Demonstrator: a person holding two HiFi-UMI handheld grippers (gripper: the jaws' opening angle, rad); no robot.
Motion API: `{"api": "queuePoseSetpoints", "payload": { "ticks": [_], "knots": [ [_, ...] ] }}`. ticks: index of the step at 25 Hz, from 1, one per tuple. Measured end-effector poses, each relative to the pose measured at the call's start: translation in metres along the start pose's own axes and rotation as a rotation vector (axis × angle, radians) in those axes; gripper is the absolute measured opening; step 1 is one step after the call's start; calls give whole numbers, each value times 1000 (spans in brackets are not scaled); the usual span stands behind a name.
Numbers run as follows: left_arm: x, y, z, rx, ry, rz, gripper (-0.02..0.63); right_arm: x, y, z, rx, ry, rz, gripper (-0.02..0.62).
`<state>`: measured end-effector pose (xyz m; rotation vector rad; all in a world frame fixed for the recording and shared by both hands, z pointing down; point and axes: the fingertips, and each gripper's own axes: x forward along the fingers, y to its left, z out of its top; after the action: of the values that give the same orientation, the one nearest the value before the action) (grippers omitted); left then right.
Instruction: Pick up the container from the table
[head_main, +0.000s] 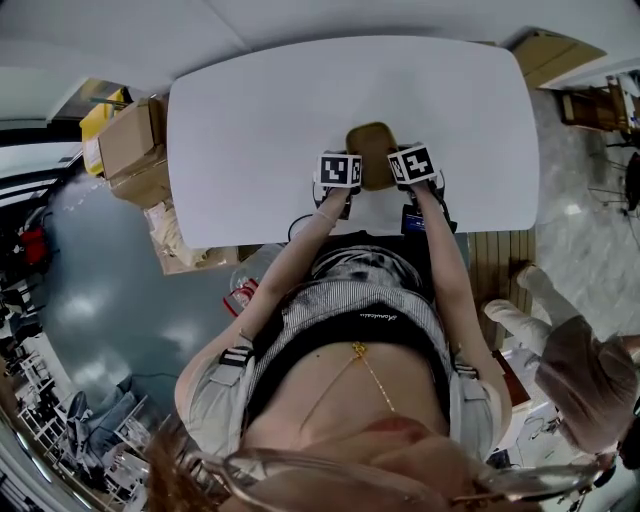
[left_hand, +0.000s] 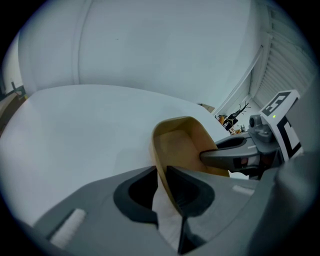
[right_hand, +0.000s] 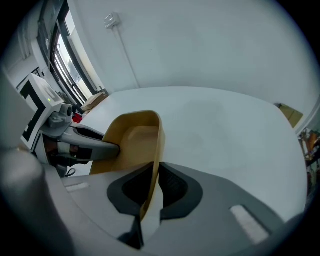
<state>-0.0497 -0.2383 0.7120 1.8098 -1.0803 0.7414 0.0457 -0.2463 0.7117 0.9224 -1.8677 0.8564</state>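
a: what are the jaws on?
b: left gripper (left_hand: 162, 175) is clamped on the left wall of the tan container (left_hand: 181, 142). right gripper (right_hand: 154, 175) is clamped on its right wall.
a: anything inside?
b: only its tan floor shows. it's between the grippers, at the white table (head_main: 250, 130)'s near side.
a: any writing?
b: black-and-white square markers (head_main: 340, 169) on the cubes. waistband print (head_main: 375, 316) is too small to read.

Bright even light, fisheye-warped edges
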Motion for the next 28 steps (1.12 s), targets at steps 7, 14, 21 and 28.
{"api": "queuePoseSetpoints", "payload": {
  "ticks": [7, 14, 21, 28],
  "knots": [
    [-14, -4, 8, 21, -28, -1, 60, -15, 5, 8, -17, -23, -15, 51],
    [-31, -10, 16, 27, -67, -9, 58, -31, 10, 16, -38, -57, -24, 52],
    [-52, -23, 29, 59, -119, -13, 58, -57, 13, 25, -68, -102, -57, 52],
    [-69, -26, 37, 64, -168, -22, 60, -73, 20, 34, -71, -149, -69, 52]
  ]
}}
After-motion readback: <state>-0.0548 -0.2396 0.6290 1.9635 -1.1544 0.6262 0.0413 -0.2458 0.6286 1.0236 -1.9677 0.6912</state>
